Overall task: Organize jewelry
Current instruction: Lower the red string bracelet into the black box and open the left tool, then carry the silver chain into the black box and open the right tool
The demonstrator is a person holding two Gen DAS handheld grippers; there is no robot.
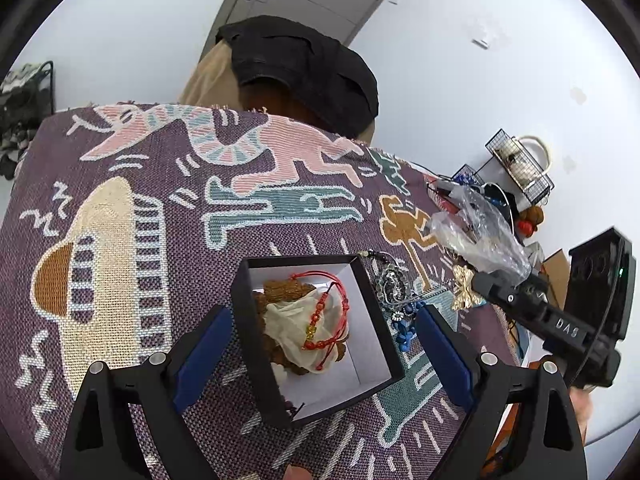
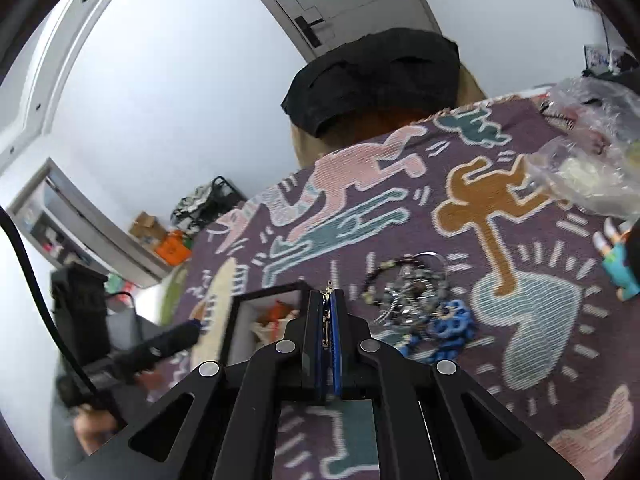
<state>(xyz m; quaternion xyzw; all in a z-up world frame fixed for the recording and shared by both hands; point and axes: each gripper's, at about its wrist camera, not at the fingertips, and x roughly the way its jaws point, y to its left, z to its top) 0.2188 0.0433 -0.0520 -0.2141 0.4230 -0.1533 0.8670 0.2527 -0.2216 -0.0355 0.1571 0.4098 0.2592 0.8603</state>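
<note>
Patterned purple cloth (image 1: 132, 184) covers my table. My left gripper (image 1: 324, 344) sits spread around the black box (image 1: 384, 320) already holding a red bracelet (image 1: 326, 312); beside it lies the jewelry pile (image 2: 416, 300). My right gripper (image 2: 329, 336) pinches a gold brooch (image 1: 466, 286), so next I carry it over the box and release.

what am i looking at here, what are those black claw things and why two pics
No robot: a person holds a two-finger gripper in each hand, with a fisheye camera on each. The left view shows the left gripper open, fingers either side of a black box holding a red bracelet and cream cloth. The right view shows the right gripper shut on a gold butterfly piece. A jewelry pile and plastic bag lie on the patterned blanket.
</note>
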